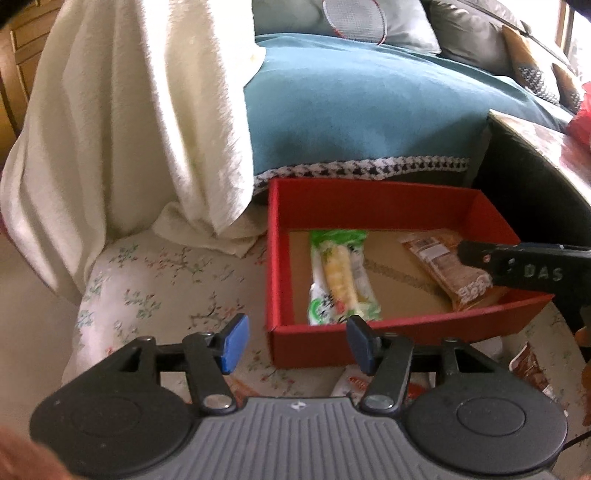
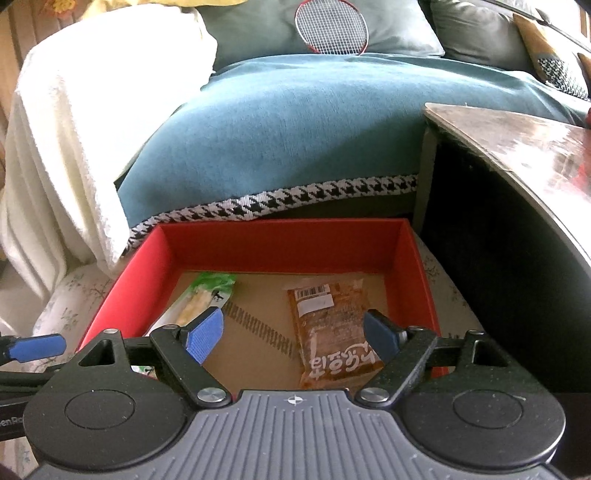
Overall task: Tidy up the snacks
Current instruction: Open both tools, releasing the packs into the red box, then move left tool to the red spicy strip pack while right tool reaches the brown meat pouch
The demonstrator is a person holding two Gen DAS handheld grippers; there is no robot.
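one red box point(image 2: 280, 240), two snack packets inside (one green point(image 2: 207, 295), one brown point(image 2: 332, 325)), one badminton racket point(image 2: 330, 27)

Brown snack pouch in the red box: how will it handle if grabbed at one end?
The brown pouch lies flat and thin, so it likely flops. Its glossy film looks slippery. Probably light; a push should slide it across the box floor.

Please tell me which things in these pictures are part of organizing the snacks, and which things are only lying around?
Part of the job:
red box
green-and-white snack pack, in the box
brown snack pack, in the box
left tool, open
right tool, open

Only lying around:
white towel
blue blanket
badminton racket
side table
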